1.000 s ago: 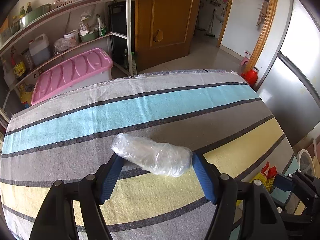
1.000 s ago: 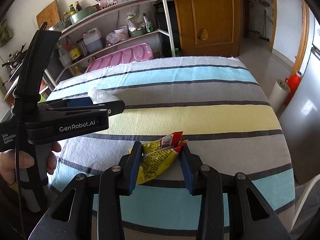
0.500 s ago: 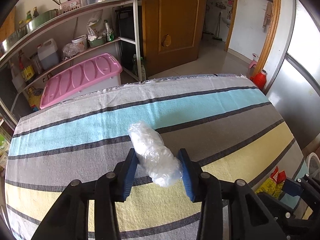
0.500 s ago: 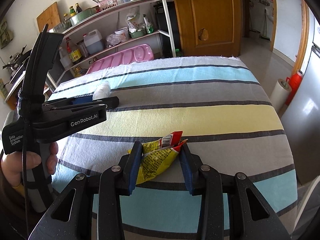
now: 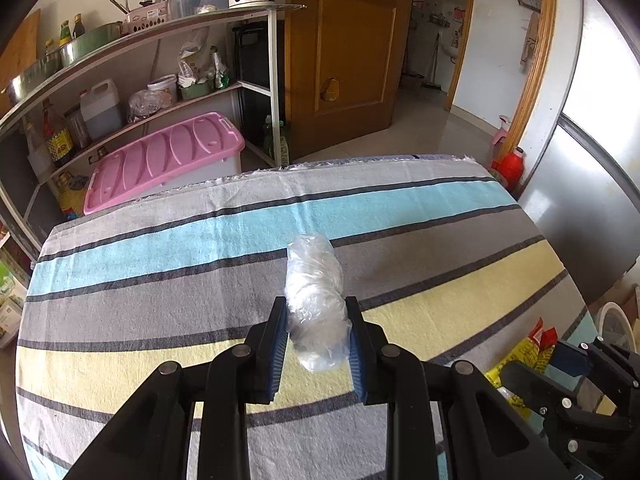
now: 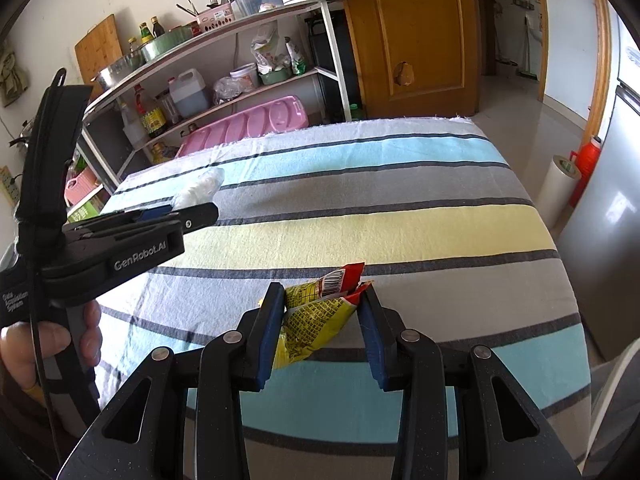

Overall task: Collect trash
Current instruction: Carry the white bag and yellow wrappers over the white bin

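Above the striped cloth-covered table (image 5: 168, 248), the left gripper (image 5: 316, 334) has its blue pads clamped on a crumpled clear plastic wad (image 5: 314, 300), which juts forward past the fingertips and seems lifted off the cloth, though the fisheye makes that hard to judge. Nearer the table's right edge, the right gripper (image 6: 322, 322) pinches a yellow-and-red crinkled snack wrapper (image 6: 320, 312) between its pads.

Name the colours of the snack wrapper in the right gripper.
Yellow with red ends; clearest in the right wrist view.
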The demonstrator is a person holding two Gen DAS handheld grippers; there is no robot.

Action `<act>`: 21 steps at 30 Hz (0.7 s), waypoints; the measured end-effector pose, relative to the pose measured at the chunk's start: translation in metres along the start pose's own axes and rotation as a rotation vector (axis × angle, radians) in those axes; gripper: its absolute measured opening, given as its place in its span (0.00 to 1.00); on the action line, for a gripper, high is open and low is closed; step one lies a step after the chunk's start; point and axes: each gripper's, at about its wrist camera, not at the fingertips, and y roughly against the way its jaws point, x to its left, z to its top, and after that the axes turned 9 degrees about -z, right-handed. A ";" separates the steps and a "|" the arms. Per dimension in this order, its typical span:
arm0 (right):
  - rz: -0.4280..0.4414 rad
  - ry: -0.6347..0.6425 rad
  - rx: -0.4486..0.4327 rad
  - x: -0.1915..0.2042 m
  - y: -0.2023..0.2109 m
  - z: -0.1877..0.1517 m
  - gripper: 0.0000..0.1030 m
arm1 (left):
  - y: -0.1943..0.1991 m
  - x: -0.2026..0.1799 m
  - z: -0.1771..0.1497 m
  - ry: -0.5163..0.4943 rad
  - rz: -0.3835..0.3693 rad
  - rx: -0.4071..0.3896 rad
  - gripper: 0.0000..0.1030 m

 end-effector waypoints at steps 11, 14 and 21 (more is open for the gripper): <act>-0.015 -0.039 -0.067 -0.019 0.051 -0.013 0.37 | 0.058 -0.041 -0.020 -0.043 -0.065 -0.060 0.27; -0.027 -0.056 -0.087 -0.031 0.067 -0.018 0.37 | 0.071 -0.061 -0.024 -0.072 -0.082 -0.071 0.27; -0.070 -0.099 -0.127 -0.066 0.105 -0.033 0.37 | 0.088 -0.116 -0.035 -0.135 -0.134 -0.085 0.27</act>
